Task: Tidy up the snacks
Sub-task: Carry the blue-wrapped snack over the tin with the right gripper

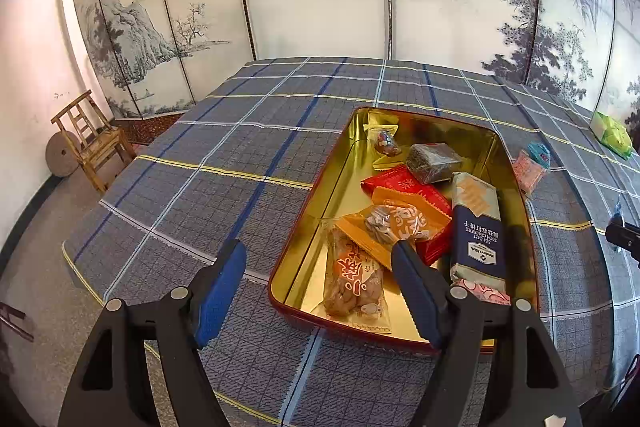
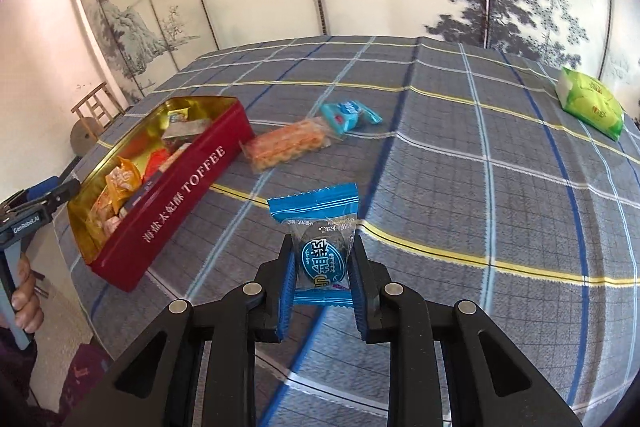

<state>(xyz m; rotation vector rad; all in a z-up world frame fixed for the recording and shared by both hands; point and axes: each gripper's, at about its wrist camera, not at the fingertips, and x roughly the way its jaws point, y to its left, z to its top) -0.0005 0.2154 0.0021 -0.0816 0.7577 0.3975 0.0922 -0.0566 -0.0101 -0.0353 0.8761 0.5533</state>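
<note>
Left wrist: left gripper (image 1: 318, 267) jaws wide, empty, straddling the near left corner of the red, gold-lined rectangular toffee tin (image 1: 344, 163) of snacks. Right wrist: right gripper (image 2: 322, 259) jaws clamped on a blue-wrapped candy packet (image 2: 318, 235), held upright above the plaid-clothed table (image 2: 460, 155), right of the tin.

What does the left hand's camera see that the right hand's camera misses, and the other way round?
Only the left view looks straight down into the tin, showing the navy cracker pack and the open left gripper. Only the right view shows the right gripper shut on a blue candy, and the word TOFFEE on the tin's side. Both show the tin, the orange snack bag and the green pack.
</note>
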